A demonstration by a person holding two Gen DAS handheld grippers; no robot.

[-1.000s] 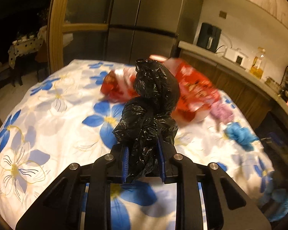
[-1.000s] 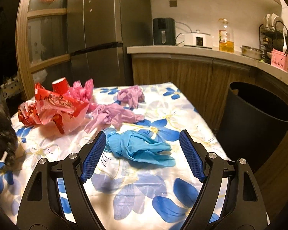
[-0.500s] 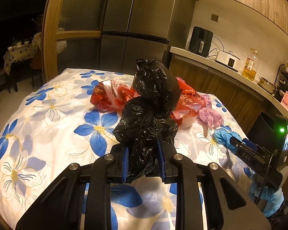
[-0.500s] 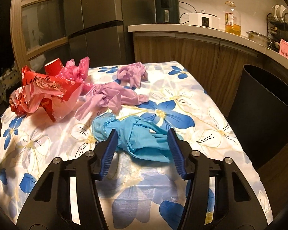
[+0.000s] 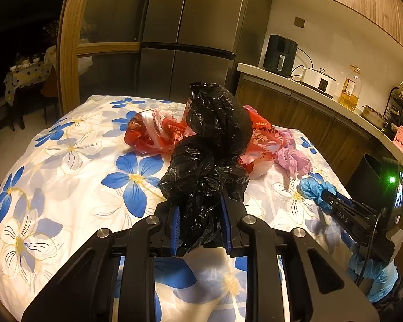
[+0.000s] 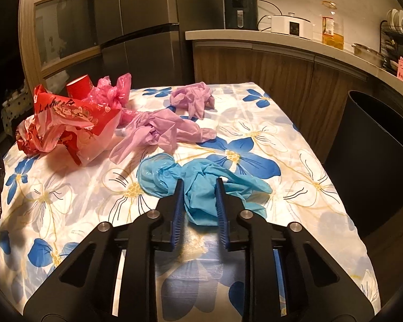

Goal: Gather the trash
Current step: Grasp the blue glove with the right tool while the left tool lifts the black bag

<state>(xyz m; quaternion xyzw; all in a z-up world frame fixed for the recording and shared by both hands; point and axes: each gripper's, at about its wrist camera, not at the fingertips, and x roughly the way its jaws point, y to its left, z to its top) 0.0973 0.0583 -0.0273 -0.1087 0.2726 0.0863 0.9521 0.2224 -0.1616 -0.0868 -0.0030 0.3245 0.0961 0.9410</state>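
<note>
1. A crumpled black plastic bag (image 5: 212, 145) is held up above the table.
2. A blue glove (image 6: 201, 185) lies bunched on the floral cloth.
3. Pink gloves (image 6: 161, 131), a red bag (image 6: 64, 123) and a red cup (image 6: 79, 87) lie behind it.

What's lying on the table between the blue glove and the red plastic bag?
A crumpled pink glove lies between the blue glove and the red plastic bag, seen best in the right wrist view.
</note>
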